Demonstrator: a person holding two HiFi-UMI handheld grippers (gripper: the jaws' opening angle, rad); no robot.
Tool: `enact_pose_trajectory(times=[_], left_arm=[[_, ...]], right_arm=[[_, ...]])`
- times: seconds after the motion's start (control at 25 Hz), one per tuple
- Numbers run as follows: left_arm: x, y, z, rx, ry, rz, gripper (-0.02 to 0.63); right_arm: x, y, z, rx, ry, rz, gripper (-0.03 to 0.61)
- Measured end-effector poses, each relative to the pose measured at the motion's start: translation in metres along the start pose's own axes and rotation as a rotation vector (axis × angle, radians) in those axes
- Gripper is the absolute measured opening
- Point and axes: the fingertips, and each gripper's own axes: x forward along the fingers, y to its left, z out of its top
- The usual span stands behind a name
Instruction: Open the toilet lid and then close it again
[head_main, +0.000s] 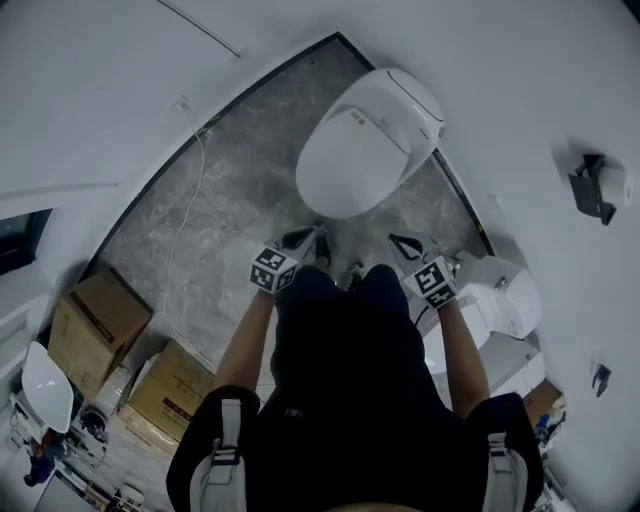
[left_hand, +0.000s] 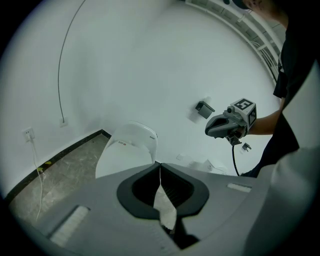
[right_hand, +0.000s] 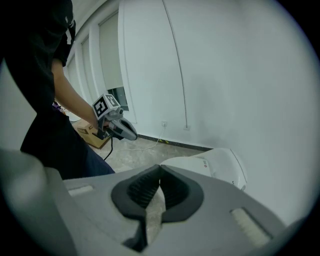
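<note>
- Head view: toilet lid (head_main: 365, 150) down; our left gripper (head_main: 316, 234) and right gripper (head_main: 396, 241) hang near its front edge.
- Left gripper view: jaws closed, empty, lid ahead.
- Right gripper view: likewise closed and empty; we should hook the tips under the lid's front rim.

The toilet (head_main: 415, 105) stands on the floor (head_main: 230, 190) in the corner where two walls meet, lid (head_main: 350, 165) down, ahead of the person. The left claw (head_main: 306, 238) and right claw (head_main: 402, 241) hang side by side just short of its near edge. Cardboard boxes (head_main: 98, 322) sit far left by the wall. A holder (head_main: 592, 186) hangs on the right wall.
</note>
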Motion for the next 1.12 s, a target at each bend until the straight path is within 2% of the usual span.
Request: enact_pose_trajectory(times=[0.2, 0.4, 0.52, 0.8, 0.92, 1.12], left_arm=[[0.03, 0.039, -0.03, -0.025, 0.082, 0.02, 0.014], [0.061, 0.074, -0.059, -0.063, 0.134, 0.081, 0.014], [0.079, 0.095, -0.077, -0.12, 0.14, 0.135, 0.014], [0.118, 0.137, -0.131, -0.227, 0.166, 0.223, 0.014], [0.13, 0.151, -0.154, -0.275, 0.162, 0.243, 0.014], [0.157, 0.179, -0.182, -0.362, 0.131, 0.29, 0.015]], right_arm=[[0.009, -0.01, -0.014, 0.043, 0.023, -0.007, 0.003], [0.031, -0.022, -0.036, 0.079, 0.02, 0.018, 0.003], [0.048, -0.04, -0.051, 0.085, 0.02, 0.015, 0.003], [0.097, -0.105, -0.088, 0.156, 0.005, -0.056, 0.003], [0.121, -0.116, -0.105, 0.127, 0.029, -0.048, 0.003], [0.151, -0.12, -0.131, 0.165, 0.026, -0.029, 0.003]])
